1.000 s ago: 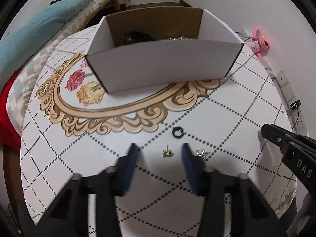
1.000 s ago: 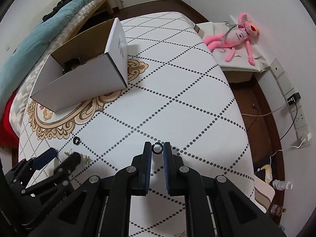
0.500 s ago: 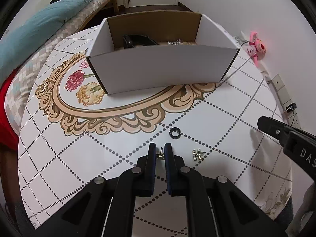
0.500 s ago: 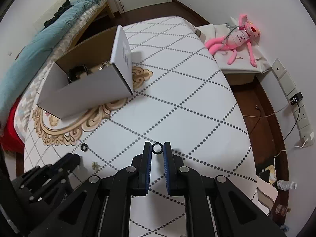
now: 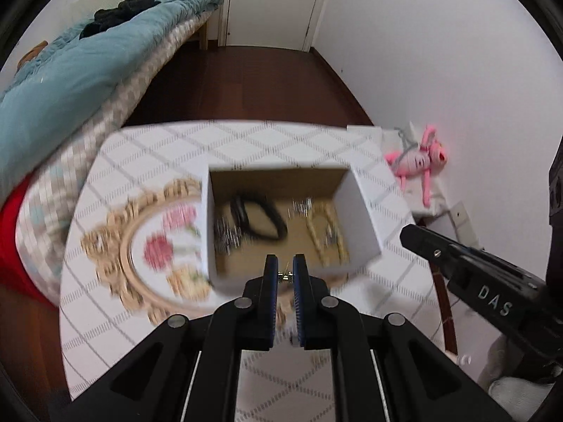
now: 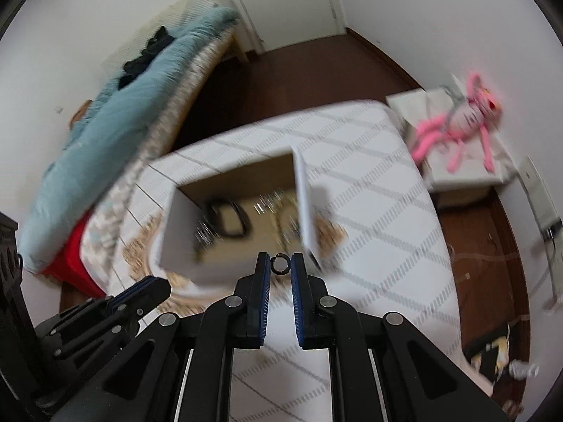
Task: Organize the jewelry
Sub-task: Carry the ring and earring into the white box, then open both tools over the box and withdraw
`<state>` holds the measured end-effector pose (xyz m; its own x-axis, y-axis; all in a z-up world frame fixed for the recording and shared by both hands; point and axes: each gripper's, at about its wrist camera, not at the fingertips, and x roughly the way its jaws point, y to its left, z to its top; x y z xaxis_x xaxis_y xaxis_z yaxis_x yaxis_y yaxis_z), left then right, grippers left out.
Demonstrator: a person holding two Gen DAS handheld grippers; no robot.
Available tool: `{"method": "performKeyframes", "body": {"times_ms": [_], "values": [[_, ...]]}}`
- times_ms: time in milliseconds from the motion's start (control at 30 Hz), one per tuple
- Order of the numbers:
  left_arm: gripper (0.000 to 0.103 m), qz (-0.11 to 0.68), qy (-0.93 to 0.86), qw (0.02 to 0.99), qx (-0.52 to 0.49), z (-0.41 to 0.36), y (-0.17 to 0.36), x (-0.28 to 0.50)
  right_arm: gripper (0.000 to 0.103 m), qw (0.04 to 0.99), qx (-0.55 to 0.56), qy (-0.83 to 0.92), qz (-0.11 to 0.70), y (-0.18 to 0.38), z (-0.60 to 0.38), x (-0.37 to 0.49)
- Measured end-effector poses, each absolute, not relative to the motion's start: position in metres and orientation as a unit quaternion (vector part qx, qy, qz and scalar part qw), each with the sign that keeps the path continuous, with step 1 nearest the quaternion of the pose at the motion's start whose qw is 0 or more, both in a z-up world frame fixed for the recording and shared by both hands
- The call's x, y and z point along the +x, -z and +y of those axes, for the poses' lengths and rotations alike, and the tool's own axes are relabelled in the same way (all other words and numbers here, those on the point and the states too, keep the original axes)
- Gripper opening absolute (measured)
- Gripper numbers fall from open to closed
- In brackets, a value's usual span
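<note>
My left gripper (image 5: 285,270) is shut on a small gold earring (image 5: 285,275) and holds it high above the near wall of the white cardboard box (image 5: 359,218). My right gripper (image 6: 280,263) is shut on a small black ring (image 6: 280,265), raised over the box (image 6: 176,232) near its front edge. Inside the box lie a black band (image 5: 260,218), silvery chains and a gold chain (image 5: 327,235). The right gripper also shows at the right of the left wrist view (image 5: 457,263). Both views are motion-blurred.
The box sits on a table with a white dotted-diamond cloth (image 5: 281,379) and a gold floral medallion (image 5: 155,246). A bed with a teal quilt (image 5: 70,81) is at the left. A pink plush toy (image 5: 418,161) lies at the right by the wall.
My left gripper closed on the gold earring and lifted it from the table up over the box. My right gripper rose with the black ring toward the box.
</note>
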<state>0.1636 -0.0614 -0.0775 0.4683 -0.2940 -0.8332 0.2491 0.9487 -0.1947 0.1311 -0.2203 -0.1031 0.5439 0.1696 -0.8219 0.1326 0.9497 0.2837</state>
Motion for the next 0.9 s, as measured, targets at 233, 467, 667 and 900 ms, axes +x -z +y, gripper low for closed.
{"method": "performKeyframes", "body": {"times_ms": [233,467,667,900], "values": [[0.006,0.528,0.151,0.836,-0.024,-0.057,0.089,0.227,0.012,0.851,0.143,-0.041,0.504,0.101,-0.214,0.206],[0.013,0.56,0.101,0.823,0.009,-0.057,0.101,0.258,0.013,0.805,0.124,-0.049,0.578,0.134,-0.214,0.259],[0.073,0.545,0.07,0.835,0.022,-0.05,0.096,0.261,0.044,0.802,0.098,-0.038,0.588,0.136,-0.215,0.266],[0.103,0.542,0.039,0.838,0.046,-0.044,0.101,0.253,0.086,0.813,0.062,-0.006,0.579,0.126,-0.217,0.258]]}}
